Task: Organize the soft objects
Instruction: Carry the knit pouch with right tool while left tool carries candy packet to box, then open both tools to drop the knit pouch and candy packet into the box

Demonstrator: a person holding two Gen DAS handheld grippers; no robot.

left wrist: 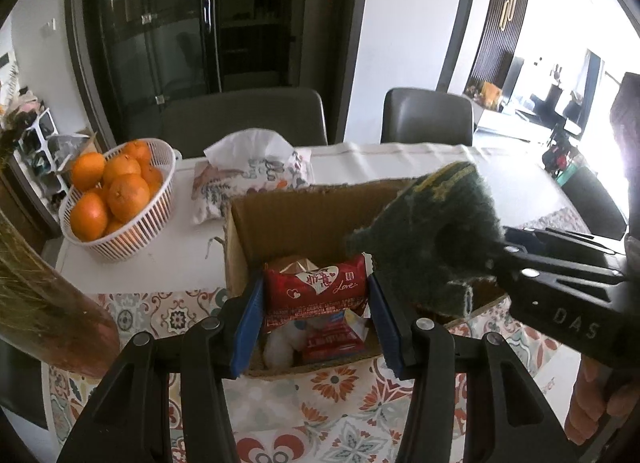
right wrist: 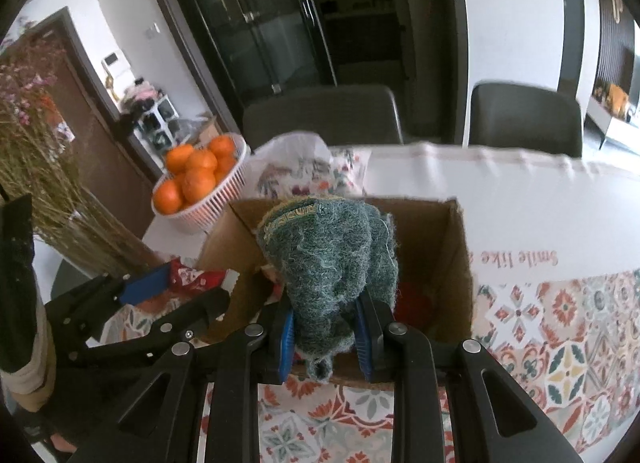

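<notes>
An open cardboard box [left wrist: 304, 223] stands on the patterned tablecloth. My left gripper [left wrist: 315, 295] is shut on a red snack packet [left wrist: 316, 283] with "Love" printed on it, held over the box's near side. From the right, my right gripper [left wrist: 508, 259] reaches in, shut on a crumpled green scouring pad [left wrist: 436, 231] above the box. In the right wrist view the pad [right wrist: 332, 255] bulges out between the blue pads of the right gripper [right wrist: 326, 327], over the box [right wrist: 448, 255]. The left gripper [right wrist: 176, 291] with the red packet [right wrist: 192, 277] is at the left.
Inside the box lie another red packet [left wrist: 332, 339] and something white [left wrist: 280, 347]. A white basket of oranges [left wrist: 120, 195] and a floral tissue pack [left wrist: 256, 175] sit behind the box. Dried flowers in a vase [left wrist: 48, 303] stand at the left. Two grey chairs [left wrist: 240, 115] face the far edge.
</notes>
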